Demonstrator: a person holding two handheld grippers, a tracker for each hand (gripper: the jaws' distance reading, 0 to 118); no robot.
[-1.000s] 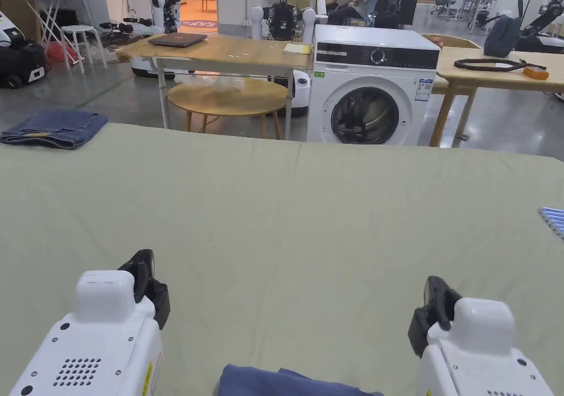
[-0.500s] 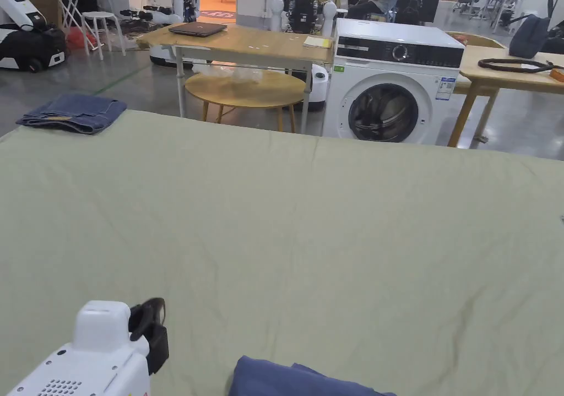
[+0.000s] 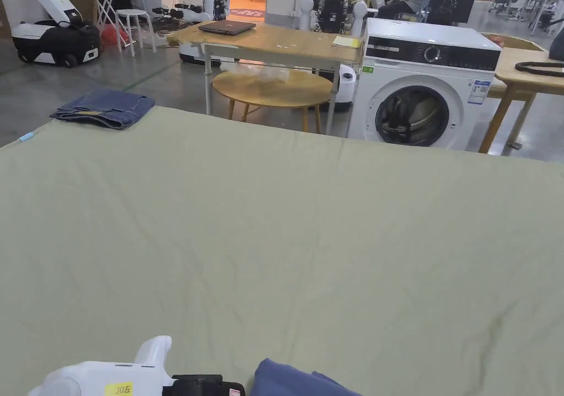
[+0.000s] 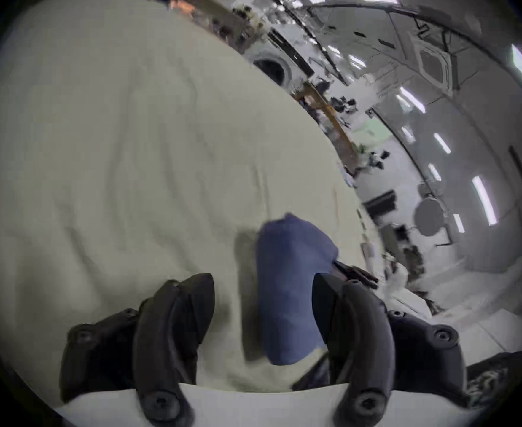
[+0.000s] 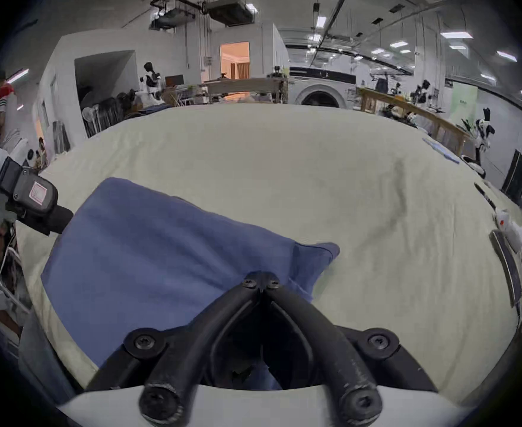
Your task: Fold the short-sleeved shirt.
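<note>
Right gripper view gives us the blue shirt [image 5: 167, 258], folded and lying flat on the pale green sheet [image 5: 346, 187] at the near edge. Our right gripper [image 5: 261, 282] has its jaws pressed together at the tips over the shirt's right end; whether cloth is pinched between them we cannot tell. Our left gripper [image 4: 263, 307] hangs with jaws wide apart, the shirt's left end between them, untouched. Farther off in the head view, folded jeans [image 3: 104, 108] rest at the sheet's far left corner, a washing machine [image 3: 424, 83] beyond

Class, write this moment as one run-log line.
left gripper: open beside blue shirt | right gripper: shut on shirt edge | green cloth table
</note>
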